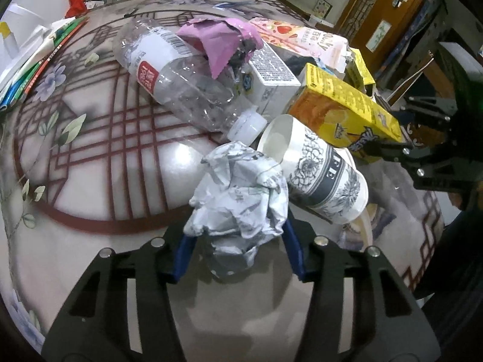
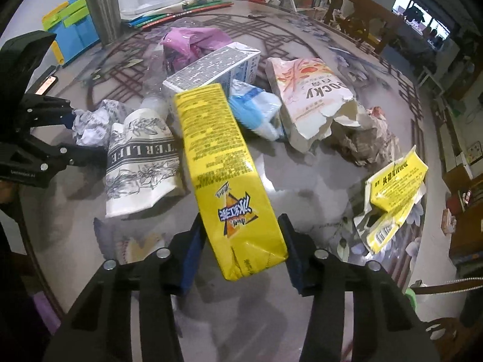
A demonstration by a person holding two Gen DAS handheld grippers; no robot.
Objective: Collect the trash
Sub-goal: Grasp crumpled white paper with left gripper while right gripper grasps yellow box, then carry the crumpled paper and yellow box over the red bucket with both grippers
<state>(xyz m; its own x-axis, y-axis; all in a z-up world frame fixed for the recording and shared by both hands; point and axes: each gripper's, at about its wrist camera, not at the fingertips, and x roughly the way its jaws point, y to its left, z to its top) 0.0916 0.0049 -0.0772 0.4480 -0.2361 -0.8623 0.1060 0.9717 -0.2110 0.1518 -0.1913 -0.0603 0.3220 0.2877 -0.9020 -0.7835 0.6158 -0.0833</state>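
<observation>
A heap of trash lies on the round patterned table (image 1: 120, 166). My left gripper (image 1: 238, 232) is shut on a crumpled grey-white paper ball (image 1: 241, 187), with both blue pads against its sides. The right wrist view shows the same gripper (image 2: 81, 135) at the left edge, holding that paper ball (image 2: 93, 123). My right gripper (image 2: 241, 235) is shut on the near end of a long yellow drink carton (image 2: 217, 150), whose far end rests on the heap. In the left wrist view that carton (image 1: 341, 108) runs to the right gripper (image 1: 389, 150).
A printed paper cup (image 1: 320, 175) lies on its side between the grippers. Behind are a clear plastic bottle (image 1: 181, 81), a white carton (image 1: 271, 75), a purple bag (image 1: 217, 39) and a torn pink box (image 2: 311, 96). A torn yellow box (image 2: 395, 193) lies right; booklets (image 1: 30, 63) left.
</observation>
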